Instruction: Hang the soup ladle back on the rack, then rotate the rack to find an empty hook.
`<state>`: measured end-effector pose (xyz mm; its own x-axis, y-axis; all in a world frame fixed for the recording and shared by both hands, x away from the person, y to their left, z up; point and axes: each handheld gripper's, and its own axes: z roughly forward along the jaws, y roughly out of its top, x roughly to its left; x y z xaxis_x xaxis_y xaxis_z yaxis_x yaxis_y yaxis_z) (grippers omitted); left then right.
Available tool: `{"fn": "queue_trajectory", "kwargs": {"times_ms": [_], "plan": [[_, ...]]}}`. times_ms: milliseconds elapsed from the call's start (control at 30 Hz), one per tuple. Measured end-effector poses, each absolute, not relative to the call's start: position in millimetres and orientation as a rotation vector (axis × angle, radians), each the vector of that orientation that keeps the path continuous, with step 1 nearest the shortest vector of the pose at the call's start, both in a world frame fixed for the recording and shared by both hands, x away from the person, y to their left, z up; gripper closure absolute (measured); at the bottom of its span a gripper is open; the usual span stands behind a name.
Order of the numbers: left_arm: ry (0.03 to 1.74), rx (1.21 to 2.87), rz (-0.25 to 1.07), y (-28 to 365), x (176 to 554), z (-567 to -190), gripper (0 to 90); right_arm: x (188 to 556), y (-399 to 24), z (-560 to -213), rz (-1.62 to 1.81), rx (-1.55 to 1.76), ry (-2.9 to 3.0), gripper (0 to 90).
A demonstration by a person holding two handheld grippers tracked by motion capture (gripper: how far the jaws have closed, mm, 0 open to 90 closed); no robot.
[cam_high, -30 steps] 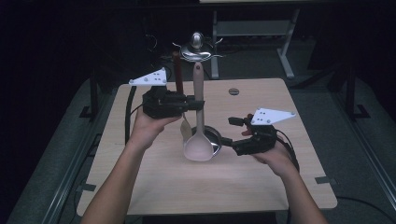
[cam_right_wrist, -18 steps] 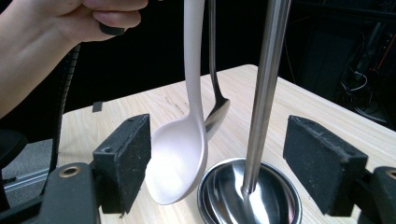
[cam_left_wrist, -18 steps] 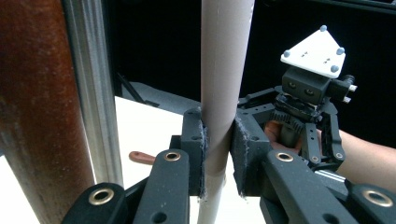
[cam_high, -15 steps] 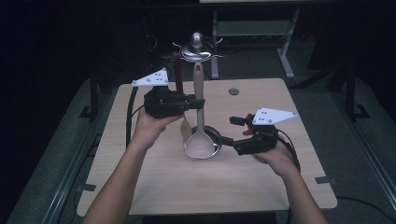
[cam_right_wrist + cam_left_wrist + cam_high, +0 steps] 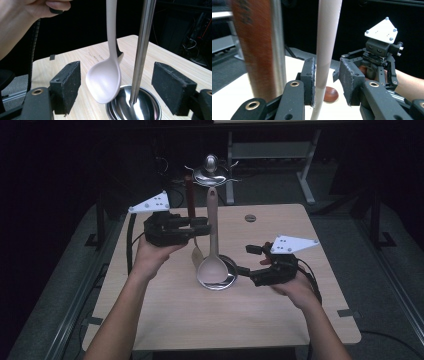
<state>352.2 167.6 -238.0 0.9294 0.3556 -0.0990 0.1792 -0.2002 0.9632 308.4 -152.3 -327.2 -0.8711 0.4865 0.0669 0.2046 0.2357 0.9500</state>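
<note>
two utensils (image 5: 212, 245), one rack (image 5: 212, 170), two grippers (image 5: 200, 227)

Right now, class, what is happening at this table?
A person works a utensil stand with handheld tongs. The left tongs sit around the handle of a pale ladle hanging from the stand's top; their jaws have just been opening, with a gap on one side. The right tongs stand open either side of the stand's pole, at its shiny base.

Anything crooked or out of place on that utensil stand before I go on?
Nothing stands out. The pale ladle hangs straight beside the steel pole, its bowl over the round base. The left gripper has just been opening, the handle between its jaws with a gap on one side. The right gripper is open around the base.
</note>
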Motion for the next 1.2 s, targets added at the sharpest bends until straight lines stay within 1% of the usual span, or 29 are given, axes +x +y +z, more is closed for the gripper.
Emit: {"fn": "queue_trajectory", "kwargs": {"times_ms": [67, 133, 233, 467, 733, 1033, 1200], "plan": [[0.405, 1.783, 0.185, 172, 351, -234, 66.6, 308, -152, -327, 1.682, 0.650, 2.267, 23.3], [0.405, 1.774, 0.191, 176, 349, -229, 71.6, 308, -152, -327, 1.683, 0.650, 2.266, 23.3], [0.392, 1.777, 0.208, 182, 347, -220, 89.7, 308, -152, -327, 1.683, 0.647, 2.266, 23.3], [0.366, 1.793, 0.233, 184, 344, -192, 90.0, 308, -152, -327, 1.680, 0.648, 2.266, 23.3], [0.401, 1.820, 0.256, 189, 352, -162, 89.9, 309, -152, -328, 1.678, 0.653, 2.273, 23.3], [0.440, 1.843, 0.324, 192, 359, -148, 90.0, 310, -151, -331, 1.672, 0.659, 2.281, 23.3], [0.440, 1.843, 0.312, 193, 362, -146, 90.0, 311, -151, -331, 1.670, 0.658, 2.282, 23.3]]}}
